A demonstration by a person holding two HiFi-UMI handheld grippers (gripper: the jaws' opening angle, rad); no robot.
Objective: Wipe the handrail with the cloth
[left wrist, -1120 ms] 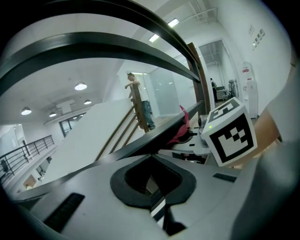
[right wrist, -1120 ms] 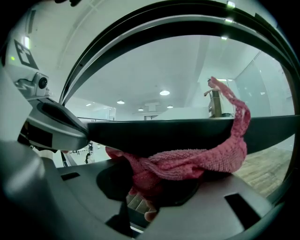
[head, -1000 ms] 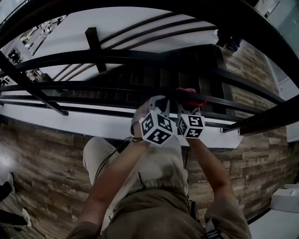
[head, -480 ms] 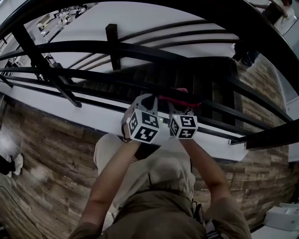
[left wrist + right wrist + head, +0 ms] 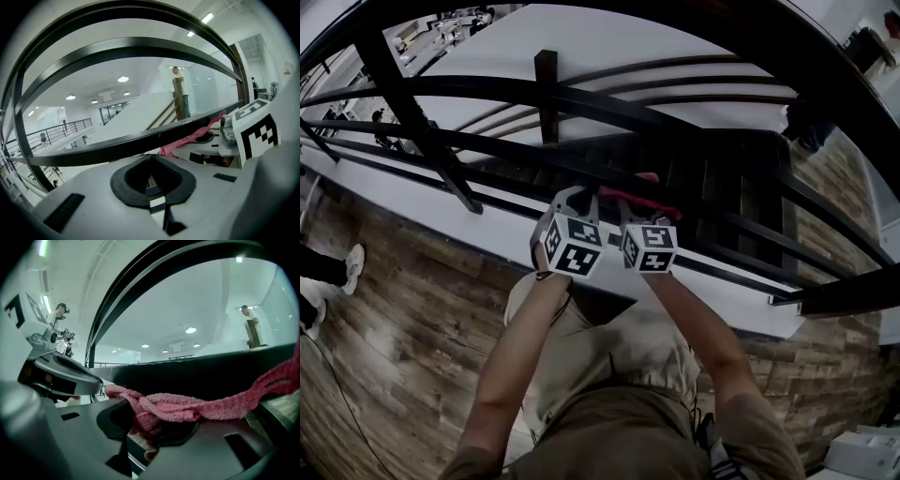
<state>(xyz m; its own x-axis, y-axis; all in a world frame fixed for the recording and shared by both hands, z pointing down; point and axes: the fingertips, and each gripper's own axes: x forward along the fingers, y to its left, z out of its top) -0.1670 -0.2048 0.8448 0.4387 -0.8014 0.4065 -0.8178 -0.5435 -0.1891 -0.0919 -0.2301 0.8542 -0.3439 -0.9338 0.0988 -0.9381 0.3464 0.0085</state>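
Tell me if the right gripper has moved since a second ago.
Yes. The right gripper, gripping the cloth, has slid left along the handrail, nearer the upright post.

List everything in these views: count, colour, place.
handrail: one, black, running across in front of both tools
other railing bars: several, black, above and below it
cloth: one, pink, lying against the handrail
staircase: one, dark, beyond the railing
floor: one, brown wood pattern, under the person
bystanders: at least two, far off beyond the railing
left tool: one, grey, shut and empty, at the handrail
right tool: one, grey, shut on the cloth
forearms: two, bare, reaching to the tools
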